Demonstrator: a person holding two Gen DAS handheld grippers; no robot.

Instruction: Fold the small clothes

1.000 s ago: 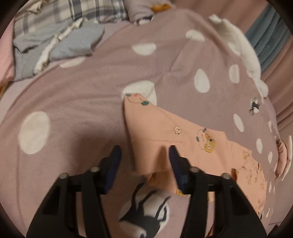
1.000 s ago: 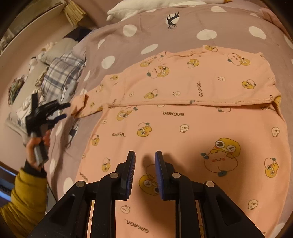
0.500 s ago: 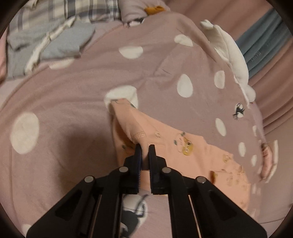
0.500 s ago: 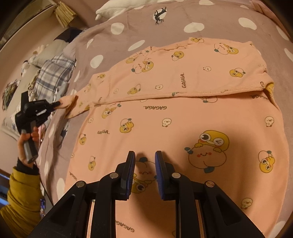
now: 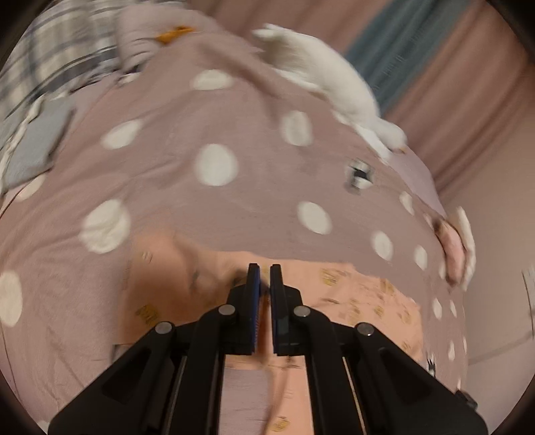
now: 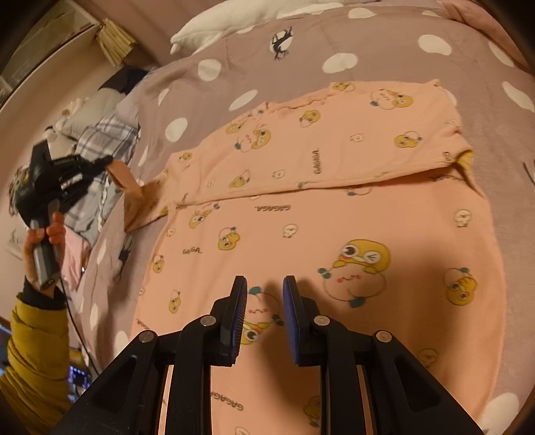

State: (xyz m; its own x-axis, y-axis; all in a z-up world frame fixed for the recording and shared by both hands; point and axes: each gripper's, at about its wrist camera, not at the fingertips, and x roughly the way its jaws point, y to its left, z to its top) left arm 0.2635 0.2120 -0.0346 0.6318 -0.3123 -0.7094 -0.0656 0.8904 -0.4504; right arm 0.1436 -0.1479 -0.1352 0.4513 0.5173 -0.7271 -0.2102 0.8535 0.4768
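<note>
At far left, our left gripper (image 6: 108,164) pinches the sleeve cuff (image 6: 122,174) of the peach shirt (image 6: 334,234), lifted off the dotted bedspread (image 6: 301,63). The shirt lies flat mid-bed, bare bedspread beyond its edges. Our right gripper (image 6: 264,301) hovers above, jaws slightly parted, empty.

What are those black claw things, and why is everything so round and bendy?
They are grabbers that a person holds, one in each hand. Each carries a little camera with a very wide lens, which bends the picture. The left camera looks along the left gripper; its jaws are pinched shut on a sleeve of the peach pyjama top. The right camera looks along the right gripper, jaws open, just above the top. There you also see the person's left hand lifting that sleeve. Everything lies on a purple spotted blanket with a white pillow.
</note>
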